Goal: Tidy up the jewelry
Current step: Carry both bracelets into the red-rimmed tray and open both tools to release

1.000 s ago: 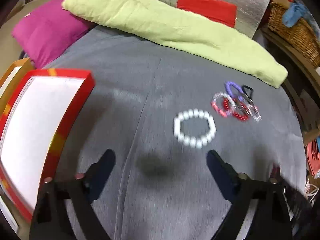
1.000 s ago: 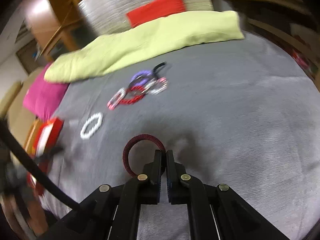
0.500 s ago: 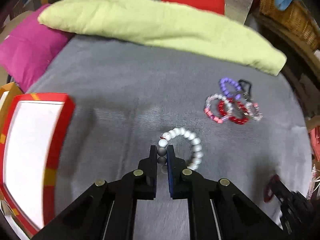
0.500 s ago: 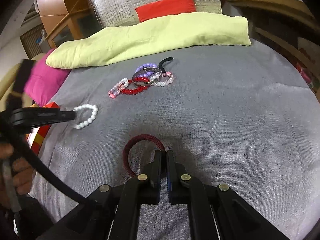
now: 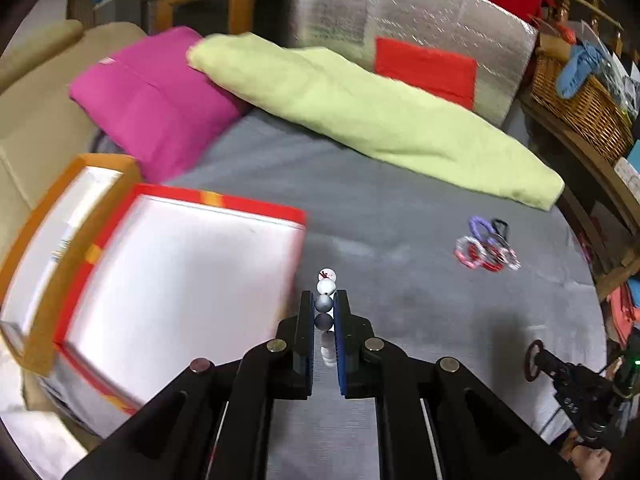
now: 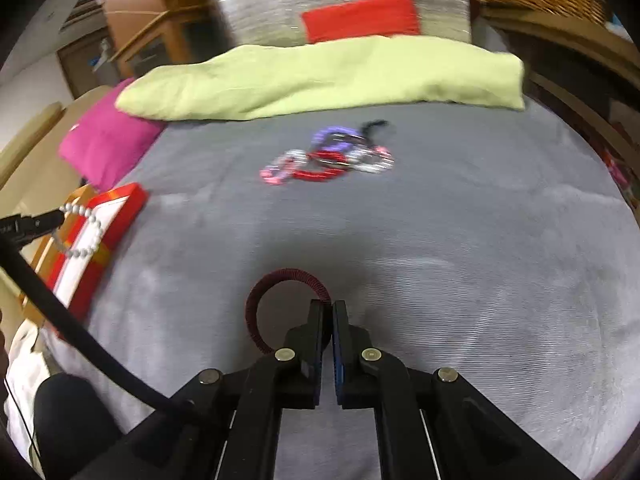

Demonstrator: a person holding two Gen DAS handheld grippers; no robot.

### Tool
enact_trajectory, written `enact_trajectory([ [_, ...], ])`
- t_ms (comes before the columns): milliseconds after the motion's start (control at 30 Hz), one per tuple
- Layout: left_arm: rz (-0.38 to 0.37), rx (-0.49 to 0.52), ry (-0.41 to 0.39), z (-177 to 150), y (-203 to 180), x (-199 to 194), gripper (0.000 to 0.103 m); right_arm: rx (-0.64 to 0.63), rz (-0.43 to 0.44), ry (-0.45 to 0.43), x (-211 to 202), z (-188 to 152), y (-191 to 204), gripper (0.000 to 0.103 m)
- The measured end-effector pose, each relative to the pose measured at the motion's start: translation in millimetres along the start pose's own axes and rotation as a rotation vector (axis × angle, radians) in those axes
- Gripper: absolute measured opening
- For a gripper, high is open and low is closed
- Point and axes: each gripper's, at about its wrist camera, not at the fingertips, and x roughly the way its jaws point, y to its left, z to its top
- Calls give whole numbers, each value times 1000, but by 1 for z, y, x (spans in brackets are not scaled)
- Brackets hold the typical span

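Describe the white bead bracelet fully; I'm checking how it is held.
The white bead bracelet is a loop of round, glossy, pearl-like beads. The left hand-held gripper is shut on one side of it, edge-on to the wrist camera. The right wrist view shows it hanging as an open ring in front of the red-rimmed box, clear of the grey cloth.

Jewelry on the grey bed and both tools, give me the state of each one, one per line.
Left tool: shut on the white bead bracelet, lifted beside the red box.
Right tool: shut on the dark red ring bracelet.
Red box: open, white inside, nothing visible in it.
Bracelet pile: loose and tangled on the grey cover, untouched.
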Motion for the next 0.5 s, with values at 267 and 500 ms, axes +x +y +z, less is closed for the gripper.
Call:
enact_trajectory([
  [267, 67, -102, -51, 17, 90, -23, 9, -195, 179, -4, -5, 41, 128, 5],
  [500, 84, -142, -48, 17, 137, -21, 9, -286, 311, 52, 27, 59, 235, 5],
])
